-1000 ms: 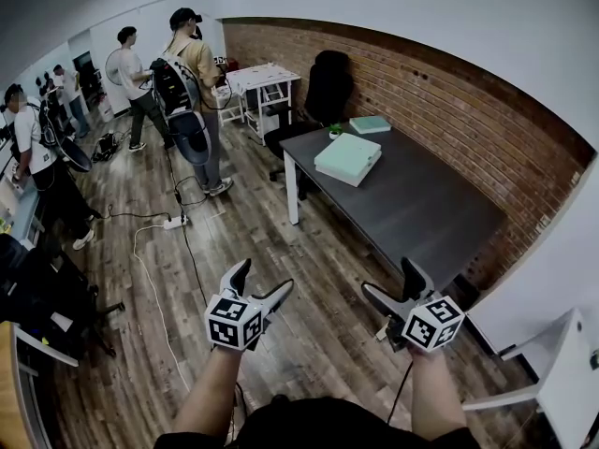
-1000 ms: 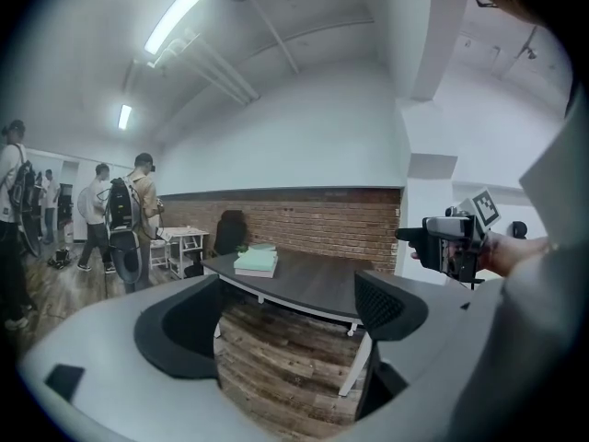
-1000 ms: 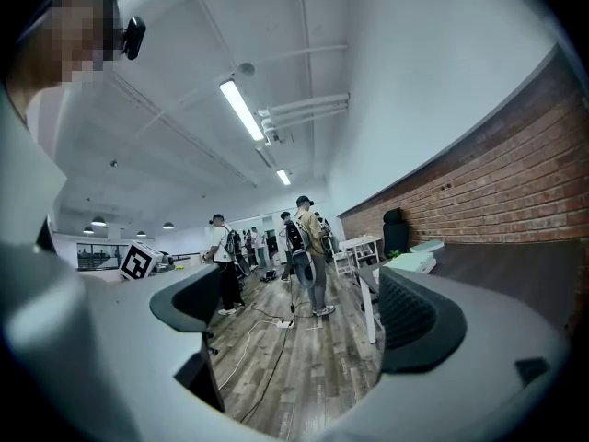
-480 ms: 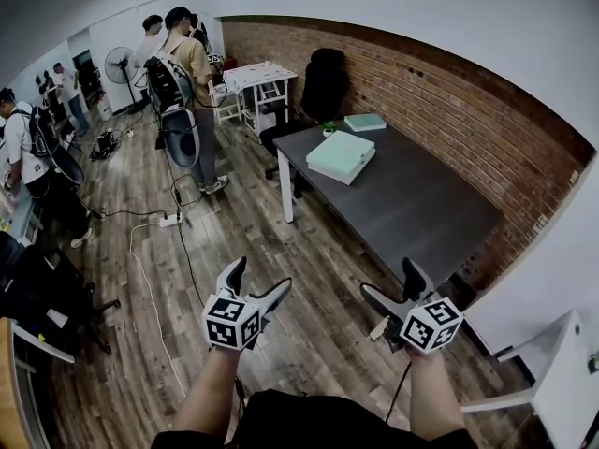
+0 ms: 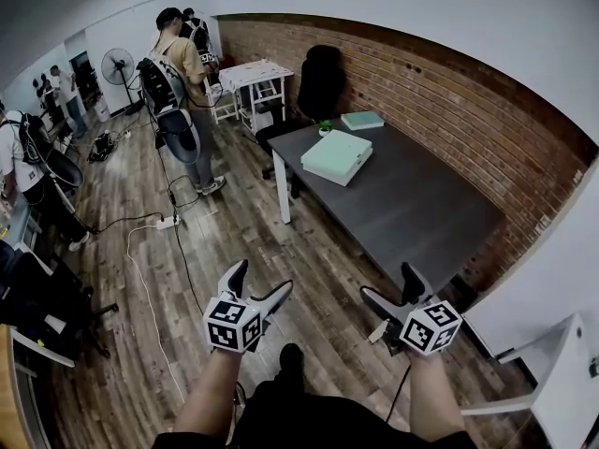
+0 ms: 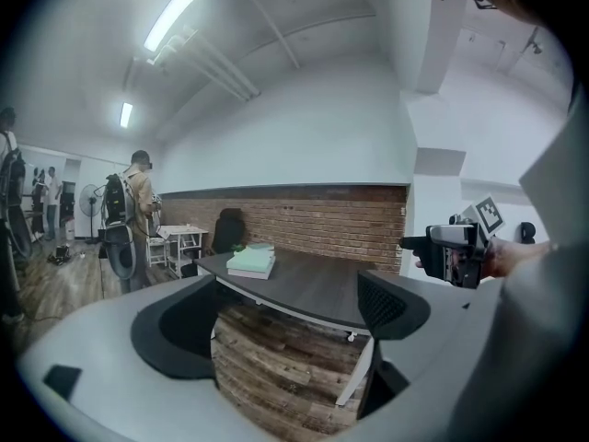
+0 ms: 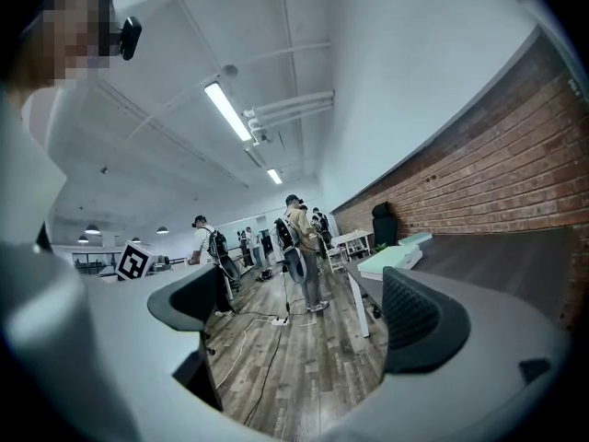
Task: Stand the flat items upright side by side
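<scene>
Two pale green flat items lie on a dark grey table (image 5: 412, 204): a larger stack (image 5: 336, 156) near the table's far left end and a smaller one (image 5: 362, 120) by the brick wall. Both show small in the left gripper view, stack (image 6: 252, 261), and in the right gripper view, stack (image 7: 391, 260). My left gripper (image 5: 255, 282) hangs open over the wooden floor, well short of the table. My right gripper (image 5: 391, 287) is open too, near the table's near corner. Nothing is between either pair of jaws.
A person with a backpack (image 5: 176, 82) stands on the floor left of the table. A black chair (image 5: 321, 80) and a small white table (image 5: 255, 75) stand beyond. Cables and a power strip (image 5: 168, 221) lie on the floor. A white desk corner (image 5: 562, 363) is at right.
The view has moved slightly closer to the table. The person with the backpack has shifted left and away. Both grippers hold the same pose, open.
</scene>
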